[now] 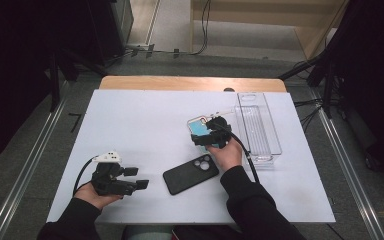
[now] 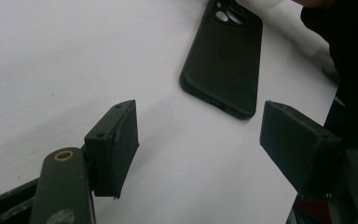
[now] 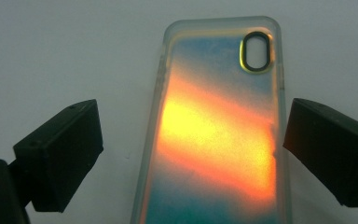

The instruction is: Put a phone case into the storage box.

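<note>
A grey carpeted floor with metal rails and trailing cables surrounds a wooden desk (image 1: 190, 83) topped by a smooth matte white board (image 1: 140, 130). At the board's far right stands a clear plastic tray (image 1: 275, 145), long, rectangular and rigid, with glossy walls. Near the board's middle lies a black phone case (image 1: 190, 174), matte and rounded at the corners, with a round cluster of camera holes at one end; it lies flat and at a slant. Beyond it, just left of the tray, lies an iridescent phone case (image 3: 219, 135), its translucent soft rim framing a glossy back that shimmers orange, yellow and teal, with 1 oval camera opening near a corner.

The right tongs (image 3: 191, 154) hang over the iridescent case with its 2 black blocky jaws released wide, one on each side of the case, pads clear of its edges. The left tongs (image 2: 198, 149) sits low at the board's near left, jaws also spread apart, gripping nothing, the black case lying ahead of them.
</note>
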`<state>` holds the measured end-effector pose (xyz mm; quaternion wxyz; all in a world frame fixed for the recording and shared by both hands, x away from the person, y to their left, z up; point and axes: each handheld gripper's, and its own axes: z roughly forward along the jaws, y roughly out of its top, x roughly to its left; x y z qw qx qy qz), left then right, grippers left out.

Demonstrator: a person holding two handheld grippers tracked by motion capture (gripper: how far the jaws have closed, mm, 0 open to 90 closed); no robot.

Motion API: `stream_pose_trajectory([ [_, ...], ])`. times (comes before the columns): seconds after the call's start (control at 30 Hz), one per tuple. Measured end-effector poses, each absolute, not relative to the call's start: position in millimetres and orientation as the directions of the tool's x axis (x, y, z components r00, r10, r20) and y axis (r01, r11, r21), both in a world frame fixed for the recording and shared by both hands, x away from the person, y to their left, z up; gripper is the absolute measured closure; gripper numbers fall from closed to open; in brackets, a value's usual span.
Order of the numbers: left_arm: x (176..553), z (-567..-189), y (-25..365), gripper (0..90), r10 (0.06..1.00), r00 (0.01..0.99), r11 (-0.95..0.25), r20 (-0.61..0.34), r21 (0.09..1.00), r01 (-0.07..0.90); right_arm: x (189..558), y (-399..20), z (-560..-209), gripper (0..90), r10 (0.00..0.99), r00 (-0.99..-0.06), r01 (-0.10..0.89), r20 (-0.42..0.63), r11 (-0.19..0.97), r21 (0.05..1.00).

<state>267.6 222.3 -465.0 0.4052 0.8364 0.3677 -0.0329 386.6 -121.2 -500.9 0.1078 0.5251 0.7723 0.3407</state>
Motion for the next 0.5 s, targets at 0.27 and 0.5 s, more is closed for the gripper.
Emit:
stream_pose_trajectory([
  [0.27, 268, -465, 222, 28.4, 0.588, 0.727, -0.4, -0.355, 0.653, 0.643, 386, -120, -512, 2.9, 0.893, -0.422, 0.739, 0.155, 0.239, 0.63],
  [0.5, 268, -465, 222, 28.4, 0.59, 0.725, -0.399, -0.355, 0.652, 0.645, 381, -115, -514, 10.8, 0.904, -0.424, 0.707, 0.062, 0.287, 0.646],
])
